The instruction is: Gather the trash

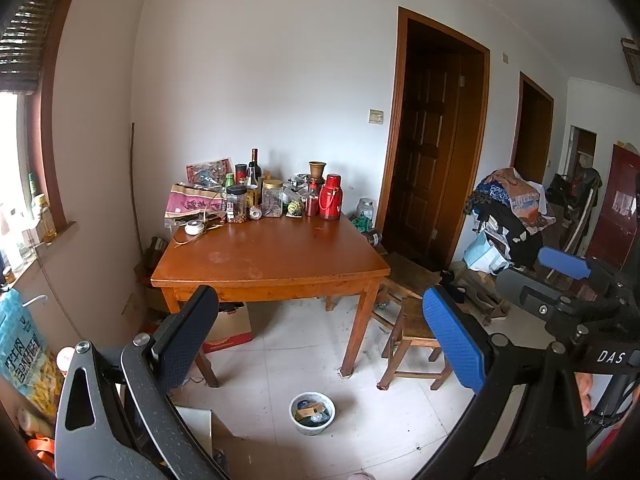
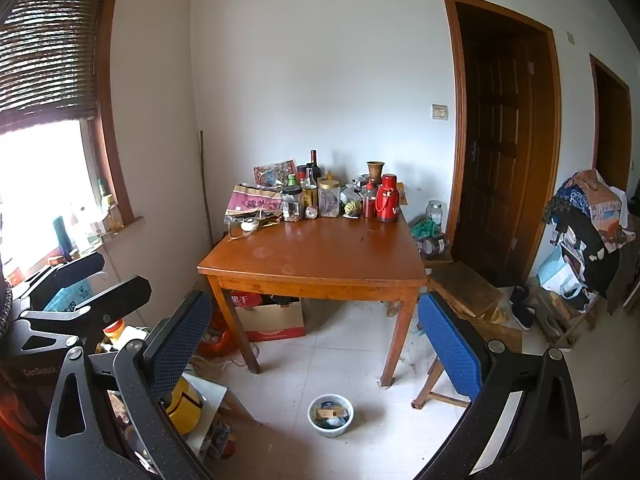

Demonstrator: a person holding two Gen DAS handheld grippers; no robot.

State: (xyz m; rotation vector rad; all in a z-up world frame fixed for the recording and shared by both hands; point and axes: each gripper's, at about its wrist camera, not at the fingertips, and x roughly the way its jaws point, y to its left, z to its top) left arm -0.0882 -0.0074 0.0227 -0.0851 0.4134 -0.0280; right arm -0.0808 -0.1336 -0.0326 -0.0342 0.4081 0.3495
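A small white bin [image 1: 312,413] with scraps of trash in it stands on the tiled floor in front of a wooden table [image 1: 272,264]; it also shows in the right wrist view [image 2: 331,415]. My left gripper [image 1: 320,340] is open and empty, held well back from the table. My right gripper [image 2: 316,344] is open and empty too, level with the left one; it shows at the right edge of the left wrist view [image 1: 560,276]. The left gripper shows at the left of the right wrist view [image 2: 80,280].
Jars, bottles, a red thermos [image 1: 330,197] and bags crowd the table's far edge. A cardboard box [image 2: 272,316] sits under the table, a wooden stool [image 1: 416,336] to its right. Clutter lines the left wall; a heap of clothes [image 2: 588,224] stands right.
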